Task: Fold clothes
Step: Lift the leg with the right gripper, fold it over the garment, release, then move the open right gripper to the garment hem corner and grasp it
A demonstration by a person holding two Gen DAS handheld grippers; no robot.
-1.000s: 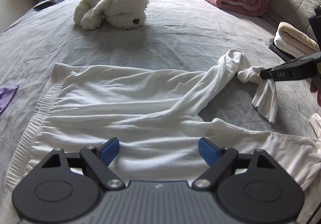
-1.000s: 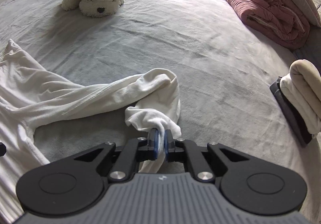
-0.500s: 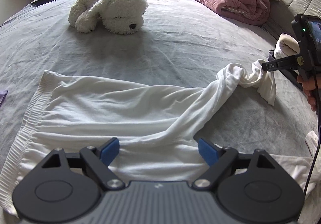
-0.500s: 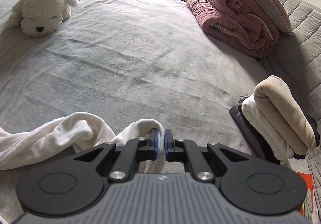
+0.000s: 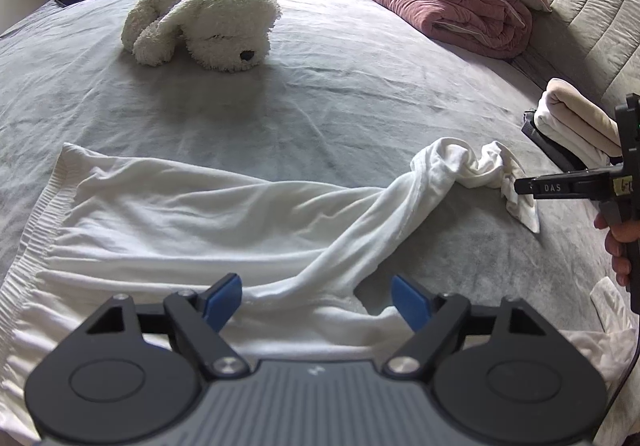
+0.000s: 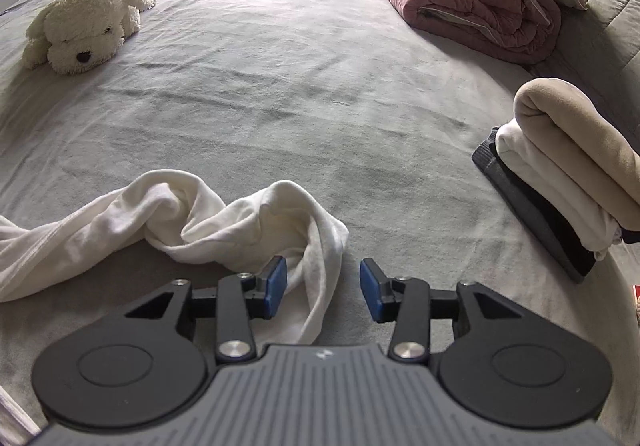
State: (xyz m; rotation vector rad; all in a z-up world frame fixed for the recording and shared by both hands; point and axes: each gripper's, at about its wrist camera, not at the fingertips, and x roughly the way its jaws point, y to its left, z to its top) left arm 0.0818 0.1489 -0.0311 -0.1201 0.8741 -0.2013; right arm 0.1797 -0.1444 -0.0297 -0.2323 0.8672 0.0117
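A white long-sleeved garment [image 5: 192, 214] lies spread on the grey bed [image 5: 320, 102], ribbed hem at the left. One sleeve [image 5: 452, 166] is stretched out to the right and ends in a bunched cuff [image 6: 248, 214]. My left gripper [image 5: 316, 300] hovers low over the garment's body where that sleeve starts; its jaws are wide and closing slightly, gripping nothing. My right gripper [image 6: 323, 286] is at the sleeve's end with its jaws opening. The cuff hangs slack between them, and the pads [image 6: 276, 284] no longer press it. The left wrist view shows the right gripper [image 5: 524, 188] side-on at the cuff.
A white plush dog [image 5: 208, 30] lies at the far left of the bed. A rolled pink duvet [image 5: 452, 6] and pillow sit by the padded headboard [image 5: 592, 6]. A stack of folded clothes [image 6: 568, 174] rests right of the cuff. A hand [image 5: 618, 242] holds the right gripper.
The right gripper dragged the sleeve end out to the right, straightening the sleeve, then its jaws parted and released the cuff. The left gripper shifted slightly over the garment.
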